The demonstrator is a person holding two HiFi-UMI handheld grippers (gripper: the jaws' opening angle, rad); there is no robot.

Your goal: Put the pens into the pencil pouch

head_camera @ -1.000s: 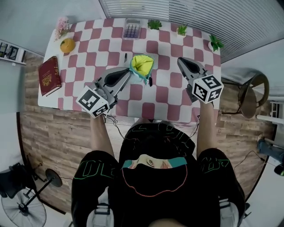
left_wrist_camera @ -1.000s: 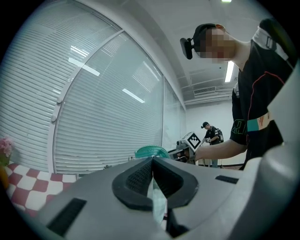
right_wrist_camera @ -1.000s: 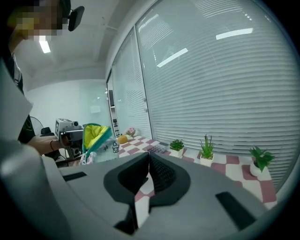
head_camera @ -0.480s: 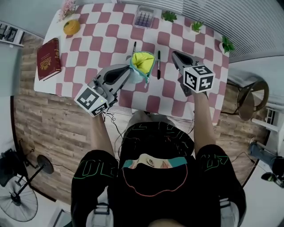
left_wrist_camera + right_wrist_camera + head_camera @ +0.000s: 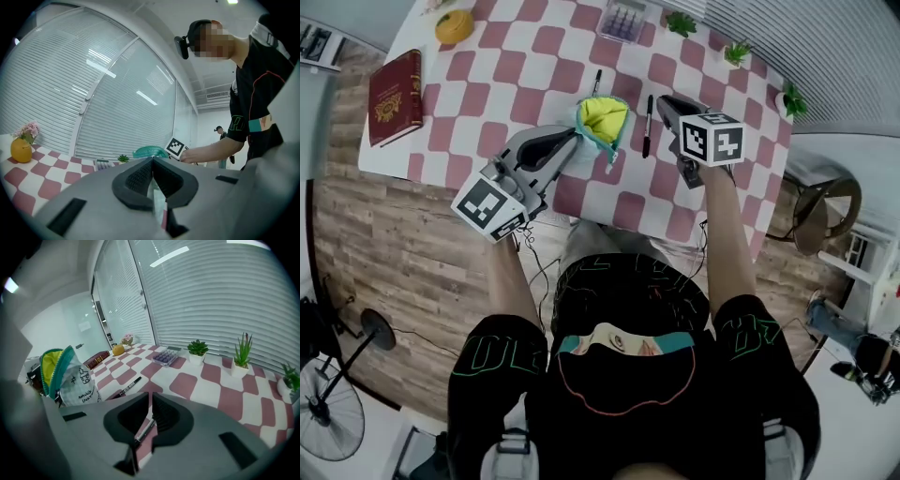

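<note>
The pouch (image 5: 602, 120) stands upright near the middle of the table (image 5: 502, 89), its yellow-lined mouth open. The left gripper (image 5: 575, 142) reaches in level from the near edge, and its jaws are clamped on the pouch's near rim, a thin strip of fabric showing between the pads in the left gripper view. One pen (image 5: 648, 126) lies flat just beside the pouch, on the side toward the table's right edge. The right gripper (image 5: 664, 99) tilts down over this pen with its jaws all but together and gripping nothing; the pen shows through the narrow slit between them, lying on the cloth below. A second pen (image 5: 596, 82) lies on the pouch's far side, toward the far edge.
</note>
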